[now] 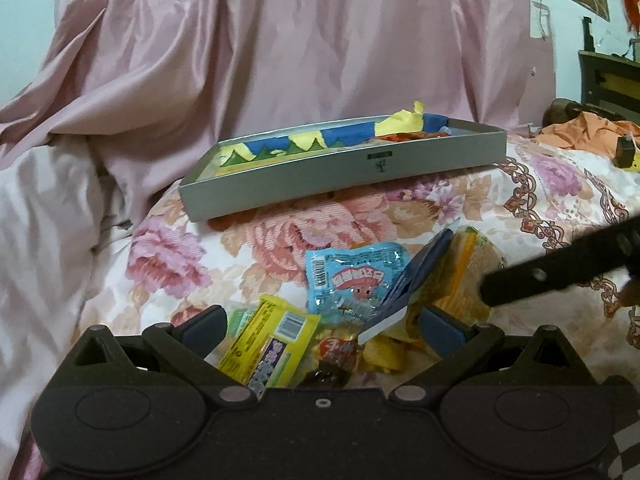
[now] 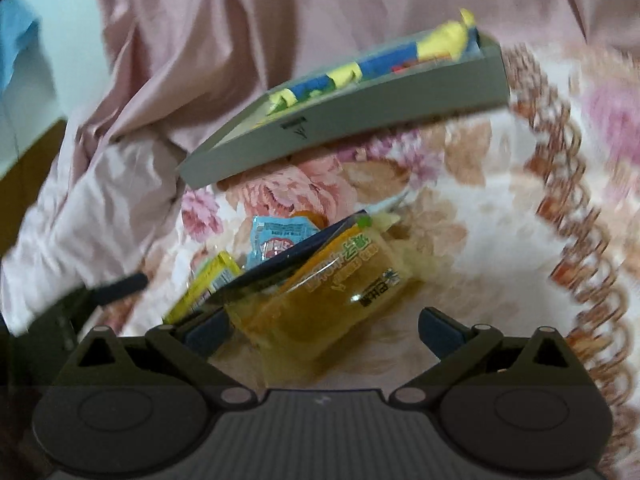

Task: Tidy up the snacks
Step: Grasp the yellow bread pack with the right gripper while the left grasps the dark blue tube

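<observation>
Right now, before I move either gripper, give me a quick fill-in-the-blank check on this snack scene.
1. The grey tray rests on a ____-patterned bedspread.
2. Both the left gripper and the right gripper have their jaws ____.
3. The light blue snack packet lies ____ the tray, in the snack pile.
4. The curtain behind the tray is ____.

Missing words: floral; open; outside; pink

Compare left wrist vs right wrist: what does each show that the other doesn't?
Left wrist only: the orange cloth at far right, a red candy wrapper in the pile, and the right claw's arm crossing in from the right.

Right wrist only: the front of the yellow jelly pack with its printed label, and a patch of blue fabric at top left.

Both: the grey box, the light blue packet, the yellow packet, the floral bedspread, the pink curtain. The left claw and right claw are both open.
</observation>
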Demonstrator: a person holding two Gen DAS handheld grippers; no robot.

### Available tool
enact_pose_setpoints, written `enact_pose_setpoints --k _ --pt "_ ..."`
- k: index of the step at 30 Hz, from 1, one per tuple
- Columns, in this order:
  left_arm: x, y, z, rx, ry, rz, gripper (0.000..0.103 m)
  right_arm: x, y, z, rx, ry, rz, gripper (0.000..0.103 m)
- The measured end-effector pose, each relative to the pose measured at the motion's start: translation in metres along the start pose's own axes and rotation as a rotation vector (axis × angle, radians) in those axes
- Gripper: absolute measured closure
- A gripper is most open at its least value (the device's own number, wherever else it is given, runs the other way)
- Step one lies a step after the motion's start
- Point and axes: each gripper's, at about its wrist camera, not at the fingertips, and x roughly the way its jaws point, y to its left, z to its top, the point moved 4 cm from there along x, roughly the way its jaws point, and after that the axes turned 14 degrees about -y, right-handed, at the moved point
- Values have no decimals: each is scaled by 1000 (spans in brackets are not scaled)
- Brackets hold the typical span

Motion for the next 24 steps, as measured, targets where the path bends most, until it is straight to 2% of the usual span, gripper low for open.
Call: enact_pose_setpoints --k 4,8,14,17,21,22,24 --pt "6 -4 -2 10 -9 -29 4 13 -7 2 79 8 3 1" --pt "12 -7 -3 18 -24 -50 6 19 -16 3 132 8 -31 6" --pt "23 -9 -3 -22 -44 -88 21 34 -21 2 180 35 -62 13" --pt "27 -12 -3 -27 -49 -113 30 36 -19 1 174 42 -57 16" --pt "33 -18 -3 -38 -42 -152 55 37 -20 -1 188 44 -44 22" --pt "34 -19 -4 -40 -37 -158 61 37 -21 -1 191 41 -43 28" --pt "36 -22 -5 -35 -29 -163 70 36 -21 -1 195 37 -41 30"
